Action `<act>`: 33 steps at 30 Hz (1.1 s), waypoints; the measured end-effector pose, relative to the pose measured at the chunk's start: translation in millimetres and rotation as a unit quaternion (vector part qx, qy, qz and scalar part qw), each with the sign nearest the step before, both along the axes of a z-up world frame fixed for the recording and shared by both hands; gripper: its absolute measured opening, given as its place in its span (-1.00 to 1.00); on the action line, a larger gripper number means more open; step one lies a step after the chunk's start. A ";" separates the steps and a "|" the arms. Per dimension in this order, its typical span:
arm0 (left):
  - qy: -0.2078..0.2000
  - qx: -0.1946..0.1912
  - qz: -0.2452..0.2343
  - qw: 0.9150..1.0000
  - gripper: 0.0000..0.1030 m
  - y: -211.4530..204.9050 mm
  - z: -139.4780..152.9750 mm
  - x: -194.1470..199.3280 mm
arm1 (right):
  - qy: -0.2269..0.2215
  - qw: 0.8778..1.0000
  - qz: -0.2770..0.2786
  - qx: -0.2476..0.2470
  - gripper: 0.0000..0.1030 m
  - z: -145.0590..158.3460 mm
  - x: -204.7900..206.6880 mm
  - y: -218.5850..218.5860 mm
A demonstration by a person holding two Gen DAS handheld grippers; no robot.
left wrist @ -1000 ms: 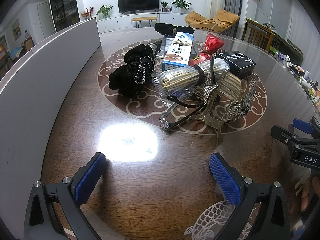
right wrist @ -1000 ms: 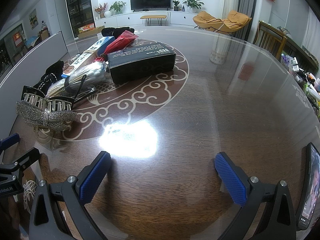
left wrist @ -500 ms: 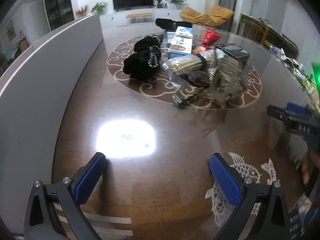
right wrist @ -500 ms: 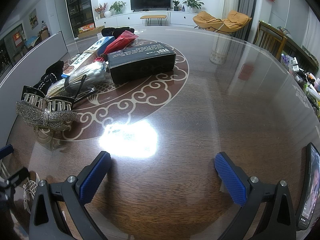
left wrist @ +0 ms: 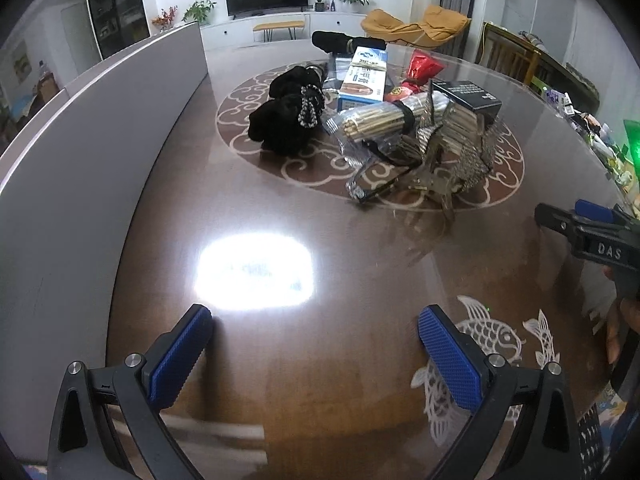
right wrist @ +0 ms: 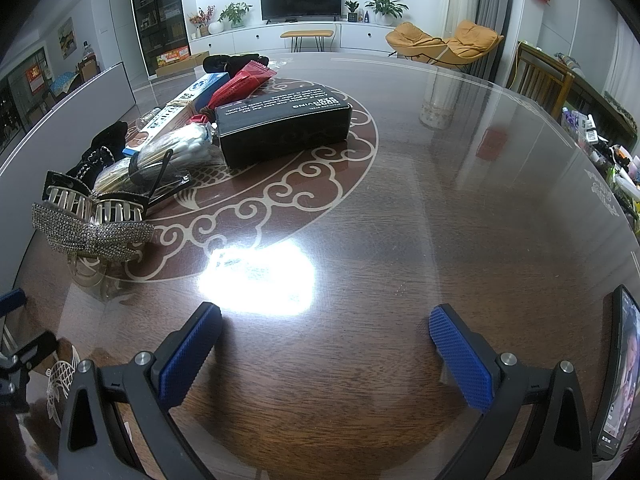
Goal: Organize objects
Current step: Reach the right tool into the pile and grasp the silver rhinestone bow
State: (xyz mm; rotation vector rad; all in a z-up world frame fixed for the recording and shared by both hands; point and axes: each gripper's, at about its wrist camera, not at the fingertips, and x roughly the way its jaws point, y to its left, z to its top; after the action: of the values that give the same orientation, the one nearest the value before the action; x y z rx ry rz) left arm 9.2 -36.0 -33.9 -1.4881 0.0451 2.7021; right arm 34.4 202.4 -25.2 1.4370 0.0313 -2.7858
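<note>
Left wrist view: the left gripper [left wrist: 314,344] is hovering over the glossy wooden table [left wrist: 248,184], its blue-padded jaws standing wide apart and holding nothing. A cluster of objects is lying on the table's central medallion: a black scrunchie [left wrist: 286,114], a blue-and-white box [left wrist: 365,76], a bundle of cotton swabs [left wrist: 380,120], a rhinestone hair claw [left wrist: 456,148] and a black box [left wrist: 466,95], packed closely together. A grey panel [left wrist: 92,152] is standing along the table's left edge.

Right wrist view: the right gripper [right wrist: 324,354] is likewise hanging above bare tabletop, jaws spread and empty. The cluster is sitting well ahead to its left, the hair claw nearest. A phone [right wrist: 618,372] is lying at the far right edge.
</note>
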 end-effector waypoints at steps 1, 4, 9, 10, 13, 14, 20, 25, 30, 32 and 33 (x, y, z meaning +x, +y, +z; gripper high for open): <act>-0.001 0.000 -0.002 1.000 1.00 -0.1 0.0 2.1 | -0.009 1.000 -0.003 -0.003 1.00 1.2 -2.2 -0.2; 0.000 0.000 -0.006 1.000 1.00 -1.0 -0.1 6.9 | -0.012 0.991 0.007 -0.135 1.00 21.1 0.7 -4.6; 0.006 0.001 -0.011 1.000 1.00 -1.1 0.2 8.0 | 0.020 0.978 0.123 -0.167 1.00 58.5 -5.2 -81.7; 0.005 0.001 -0.012 1.000 1.00 -1.1 0.3 7.4 | 0.017 0.978 0.144 -0.148 1.00 57.9 -9.0 -97.5; 0.004 0.000 -0.015 1.000 1.00 -1.2 0.1 8.2 | 0.019 0.985 0.162 -0.064 1.00 44.8 -18.5 -122.4; 0.005 0.001 -0.015 1.000 1.00 -1.6 0.0 9.0 | 0.017 0.986 0.156 -0.052 1.00 39.9 -21.1 -119.2; 0.010 0.001 -0.014 1.000 1.00 -1.2 -0.9 11.2 | 0.007 0.999 0.022 -0.049 0.98 20.3 -11.1 -20.7; 0.005 0.000 -0.020 1.000 1.00 3.5 -1.1 2.4 | -0.005 0.998 -0.031 -0.049 0.99 16.0 17.0 33.1; 0.003 0.001 -0.023 1.000 1.00 4.8 -1.7 -5.3 | 0.020 0.990 0.069 -0.119 1.00 41.1 19.3 -10.3; 0.003 0.001 -0.020 1.000 1.00 4.7 -2.0 -3.2 | 0.027 0.985 0.121 -0.123 1.00 49.3 11.5 -41.8; 0.003 0.000 -0.019 1.000 1.00 4.3 -2.2 -1.3 | 0.028 0.981 0.145 -0.124 1.00 51.2 4.0 -59.9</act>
State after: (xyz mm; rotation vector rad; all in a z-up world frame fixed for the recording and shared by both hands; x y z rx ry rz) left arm 7.9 -31.7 -36.1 -1.4641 0.0715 2.6771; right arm 38.4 142.4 26.0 1.1900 -0.0948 -2.4894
